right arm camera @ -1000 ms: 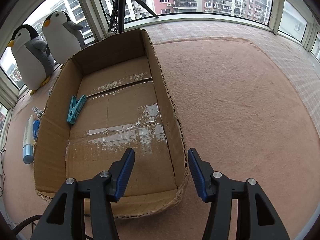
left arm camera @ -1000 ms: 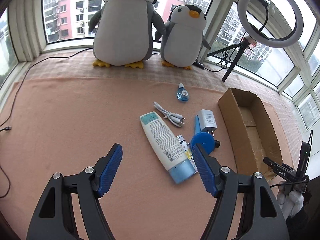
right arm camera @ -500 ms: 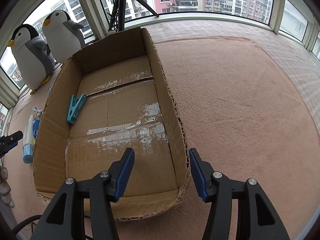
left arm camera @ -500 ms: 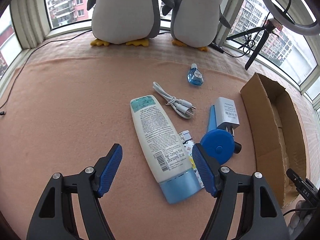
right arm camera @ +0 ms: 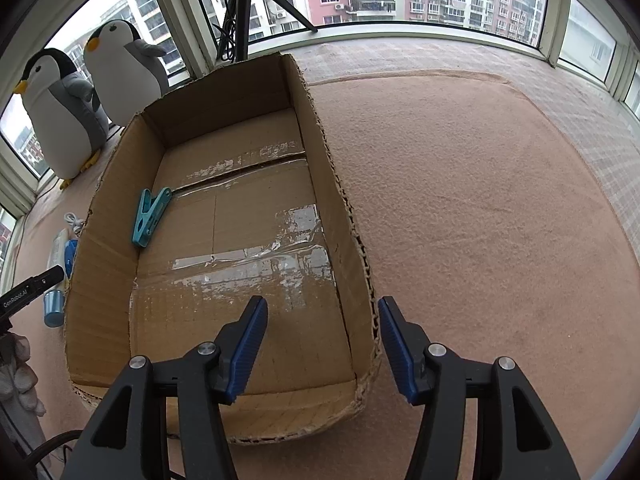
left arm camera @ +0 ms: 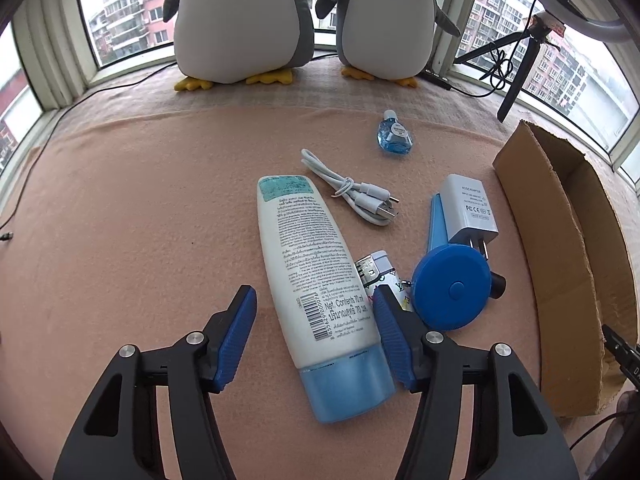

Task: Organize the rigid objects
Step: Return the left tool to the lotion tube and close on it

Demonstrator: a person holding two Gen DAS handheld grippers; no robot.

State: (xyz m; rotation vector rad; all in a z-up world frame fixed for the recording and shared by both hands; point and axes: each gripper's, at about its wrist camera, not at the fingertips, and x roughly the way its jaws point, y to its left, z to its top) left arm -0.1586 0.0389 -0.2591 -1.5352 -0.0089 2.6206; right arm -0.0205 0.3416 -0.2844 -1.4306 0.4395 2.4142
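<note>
My left gripper (left arm camera: 314, 338) is open, its fingers either side of the lower end of a white tube with a blue cap (left arm camera: 316, 280) lying on the pink blanket. To its right lie a small lighter (left arm camera: 376, 270), a blue round tape measure (left arm camera: 452, 286), a white power adapter (left arm camera: 470, 210), a white USB cable (left arm camera: 352, 192) and a small blue bottle (left arm camera: 394, 138). My right gripper (right arm camera: 322, 350) is open and empty over the near right corner of the cardboard box (right arm camera: 332, 184), which holds a teal clothespin (right arm camera: 151, 216).
Two plush penguins (left arm camera: 240, 20) stand at the window sill beyond the objects. A ring light on a tripod (left arm camera: 520, 60) stands at the back right. The box (left arm camera: 560, 248) lies to the right of the objects. A black cable (left arm camera: 24, 184) runs along the left.
My left gripper has moved forward and down toward the white tube, which now sits between its open fingers. My right gripper has stayed over the box.
</note>
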